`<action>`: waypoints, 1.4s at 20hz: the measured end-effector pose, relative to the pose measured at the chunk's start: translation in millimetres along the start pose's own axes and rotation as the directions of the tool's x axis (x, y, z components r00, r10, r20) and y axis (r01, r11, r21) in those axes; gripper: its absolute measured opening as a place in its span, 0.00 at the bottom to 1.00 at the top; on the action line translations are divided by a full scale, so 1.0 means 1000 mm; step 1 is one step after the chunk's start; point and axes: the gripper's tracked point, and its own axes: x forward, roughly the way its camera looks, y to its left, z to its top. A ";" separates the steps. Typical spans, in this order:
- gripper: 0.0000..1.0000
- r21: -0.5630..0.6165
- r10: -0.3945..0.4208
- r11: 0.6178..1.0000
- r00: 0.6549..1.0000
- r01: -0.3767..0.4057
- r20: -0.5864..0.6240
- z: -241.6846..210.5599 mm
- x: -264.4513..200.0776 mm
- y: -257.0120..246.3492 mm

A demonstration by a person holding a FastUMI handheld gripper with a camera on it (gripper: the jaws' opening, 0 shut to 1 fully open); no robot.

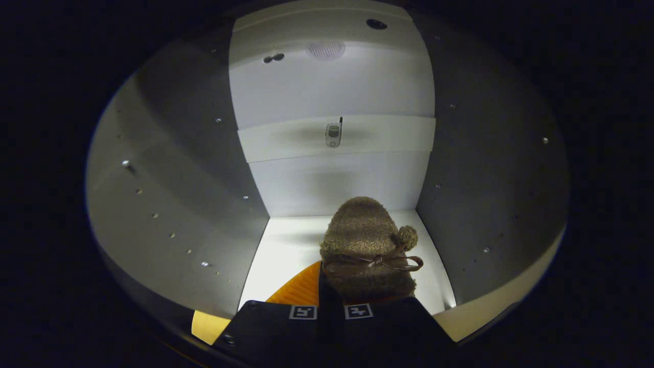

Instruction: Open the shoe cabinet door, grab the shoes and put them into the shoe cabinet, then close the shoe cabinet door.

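A brown fuzzy shoe (364, 240) with a dark ribbon bow and a small pom-pom points into the shoe cabinet (332, 189). It sits just ahead of my fingers, over the cabinet's white floor (288, 245). My gripper (330, 311) is shut on the shoe's near end, and its fingers stand almost together. An orange ribbed surface (299, 291) shows beside the shoe on the left, against the left finger; I cannot tell whether it is this shoe's sole or another shoe. Whether the shoe rests on the floor or hangs above it cannot be told.
The cabinet's grey side walls (179, 194) close in on both sides, dotted with small holes and pegs. A white cross strip with a metal fitting (333, 134) runs across the back wall above the shoe. A pale front edge (209, 324) lies under the fingers.
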 end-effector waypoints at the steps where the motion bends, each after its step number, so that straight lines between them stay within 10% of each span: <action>1: 0.05 0.009 0.006 1.000 1.000 -0.006 -0.022 -0.004 0.013 0.001; 17: 0.09 -0.037 -0.048 0.998 0.987 0.043 -0.152 -0.036 0.089 -0.005; 20: 0.19 -0.034 -0.036 0.999 0.993 0.033 -0.114 -0.031 0.073 -0.001; 25: 0.76 -0.009 -0.026 1.000 0.999 0.026 -0.038 -0.022 0.028 0.000; 28: 0.82 -0.004 -0.002 1.000 0.999 0.002 0.037 -0.015 -0.016 0.009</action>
